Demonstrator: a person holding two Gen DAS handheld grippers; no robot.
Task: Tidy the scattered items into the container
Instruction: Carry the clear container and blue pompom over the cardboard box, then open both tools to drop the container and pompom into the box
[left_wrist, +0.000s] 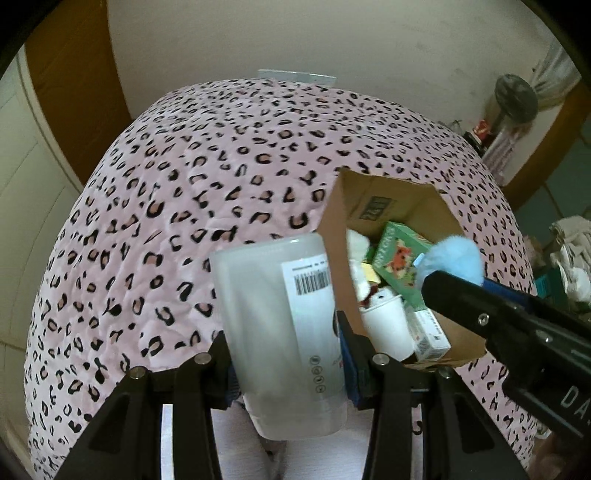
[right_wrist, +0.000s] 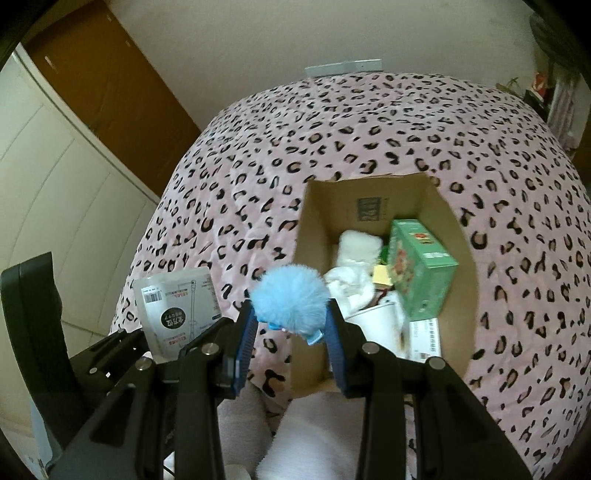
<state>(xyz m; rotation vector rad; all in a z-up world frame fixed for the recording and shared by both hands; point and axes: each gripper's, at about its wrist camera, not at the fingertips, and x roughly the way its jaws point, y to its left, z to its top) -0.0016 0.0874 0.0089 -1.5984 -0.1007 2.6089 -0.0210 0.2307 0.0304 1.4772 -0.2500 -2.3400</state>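
Right now I am carrying two things toward the cardboard box (right_wrist: 321, 229), which is sitting open on the leopard-print bedspread (left_wrist: 192, 192) and serves as my landmark.

Starting at the far left, I am holding the frosted plastic pouch (left_wrist: 284, 332) in my left gripper (left_wrist: 284, 369), with the jaws standing narrow and pressing on its lower half. The pouch is standing upright between the fingers, its long axis running up and away from the gripper, and its barcode label is facing the camera. From this gripper the box is lying to the right and a little ahead; the pouch's right edge is overlapping the box's near-left wall in the left wrist view, though I cannot tell whether they are touching or merely lined up.

Moving right, I am pinching the blue fluffy pom-pom (right_wrist: 290, 301) in my right gripper (right_wrist: 291, 332), jaws nearly together on its base. It is hanging just outside the box's left wall, with the opening ahead and to the right.

Inside the box, a green carton (right_wrist: 421, 273), a white paper cup (right_wrist: 376, 321), some white cloth (right_wrist: 358, 247) and a flat white packet (right_wrist: 424, 336) are already lying packed together toward the right side.

Judging by this, the right hand is nearer the opening, so the pom-pom needs only a short carry rightward over the wall.
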